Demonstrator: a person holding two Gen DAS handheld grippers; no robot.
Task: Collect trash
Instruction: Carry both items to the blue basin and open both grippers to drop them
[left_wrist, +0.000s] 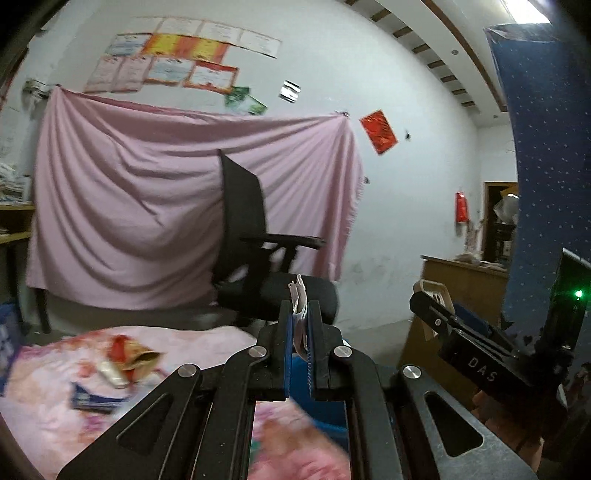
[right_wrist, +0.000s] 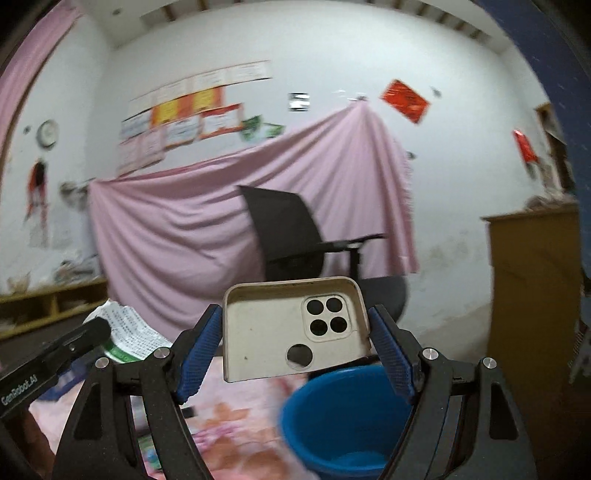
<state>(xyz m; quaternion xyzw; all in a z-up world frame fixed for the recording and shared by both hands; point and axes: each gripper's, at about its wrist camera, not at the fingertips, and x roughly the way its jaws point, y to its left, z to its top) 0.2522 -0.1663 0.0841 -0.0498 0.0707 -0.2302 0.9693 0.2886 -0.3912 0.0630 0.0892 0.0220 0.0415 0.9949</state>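
My left gripper (left_wrist: 300, 325) is shut on a thin white printed wrapper (left_wrist: 299, 306), held edge-on between its blue pads; the wrapper also shows in the right wrist view (right_wrist: 127, 332). My right gripper (right_wrist: 295, 332) is shut on a beige phone case (right_wrist: 291, 328), its inside facing the camera, held above and just left of a blue bucket (right_wrist: 343, 424). The right gripper also shows in the left wrist view (left_wrist: 461, 325). More trash lies on the floral pink cloth (left_wrist: 44, 413): a red-and-gold wrapper (left_wrist: 129, 354), a pale tube (left_wrist: 110, 373) and a blue packet (left_wrist: 92, 400).
A black office chair (left_wrist: 255, 251) stands behind the cloth, before a pink sheet (left_wrist: 147, 203) hung on the wall. A wooden cabinet (right_wrist: 532, 295) stands at the right. A blue starry curtain (left_wrist: 543, 166) hangs at far right. Low wooden shelves (right_wrist: 51, 306) are at the left.
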